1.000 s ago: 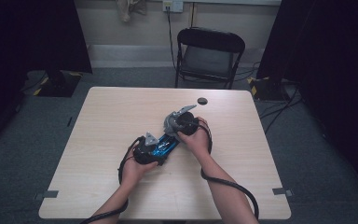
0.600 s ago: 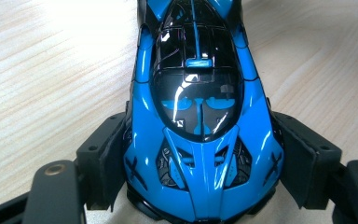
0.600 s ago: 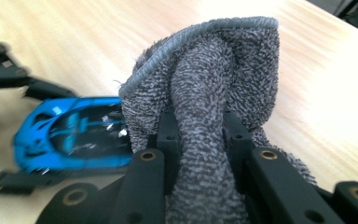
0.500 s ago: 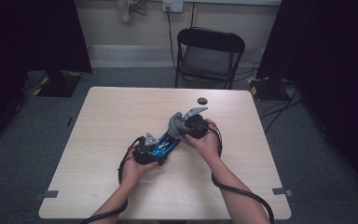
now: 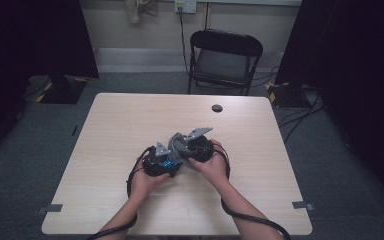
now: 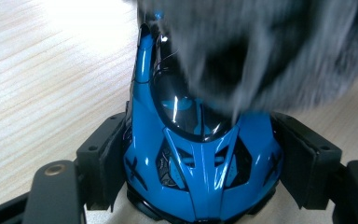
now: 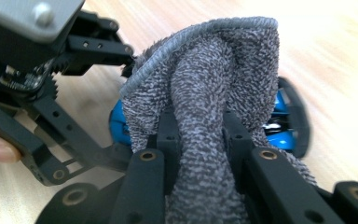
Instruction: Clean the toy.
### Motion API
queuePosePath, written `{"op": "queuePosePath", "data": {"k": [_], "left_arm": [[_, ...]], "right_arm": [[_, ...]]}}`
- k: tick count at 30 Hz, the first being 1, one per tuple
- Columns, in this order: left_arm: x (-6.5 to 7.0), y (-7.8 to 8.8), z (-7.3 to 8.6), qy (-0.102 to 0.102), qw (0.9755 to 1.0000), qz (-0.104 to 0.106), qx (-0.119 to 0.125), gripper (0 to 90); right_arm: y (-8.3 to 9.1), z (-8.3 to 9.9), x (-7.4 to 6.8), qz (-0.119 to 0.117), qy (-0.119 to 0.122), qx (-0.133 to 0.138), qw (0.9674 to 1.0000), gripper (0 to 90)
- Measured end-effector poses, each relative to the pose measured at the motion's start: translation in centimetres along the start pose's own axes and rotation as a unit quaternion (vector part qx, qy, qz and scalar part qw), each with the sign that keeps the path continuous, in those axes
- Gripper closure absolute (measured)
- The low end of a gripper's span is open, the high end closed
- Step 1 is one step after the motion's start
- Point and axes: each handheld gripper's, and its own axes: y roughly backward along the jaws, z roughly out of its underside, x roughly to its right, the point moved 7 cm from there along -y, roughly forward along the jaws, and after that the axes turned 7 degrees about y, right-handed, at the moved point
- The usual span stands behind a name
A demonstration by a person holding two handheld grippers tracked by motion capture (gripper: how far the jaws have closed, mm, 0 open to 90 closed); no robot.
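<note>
Glossy blue plastic toy car (image 6: 200, 158), rough grey terry cloth (image 7: 209, 107), pale matt wood-grain table (image 5: 130, 125).

High view looks down from above the table (image 5: 130, 125) — both claw views sit close, sharing the toy car (image 6: 200, 158).

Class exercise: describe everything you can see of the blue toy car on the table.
The toy car is glossy blue plastic with a dark windscreen and black vents. It sits upright on the pale wooden table, clamped at its sides between the pads of the left gripper. A grey towel, pinched in the right gripper, lies over its far end.
</note>
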Motion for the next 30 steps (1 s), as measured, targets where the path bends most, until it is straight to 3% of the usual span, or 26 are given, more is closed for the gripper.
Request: {"op": "queuePosePath", "data": {"k": [13, 19, 30], "left_arm": [[0.0, 0.0, 0.0, -0.002, 1.0000, -0.001, 0.000, 25.5], [0.1, 0.0, 0.0, 0.001, 1.0000, 0.001, 0.000, 25.5], [0.1, 0.0, 0.1, 0.002, 1.0000, 0.000, 0.001, 25.5]], "right_arm": [[-2.7, -0.1, -2.2, -0.029, 0.010, 0.000, 0.9995, 74.2], [-2.9, 0.1, -2.3, -0.040, 0.009, 0.009, 0.9991, 74.2], [-3.0, 0.0, -2.5, -0.025, 0.030, -0.001, 0.9992, 74.1]]}}
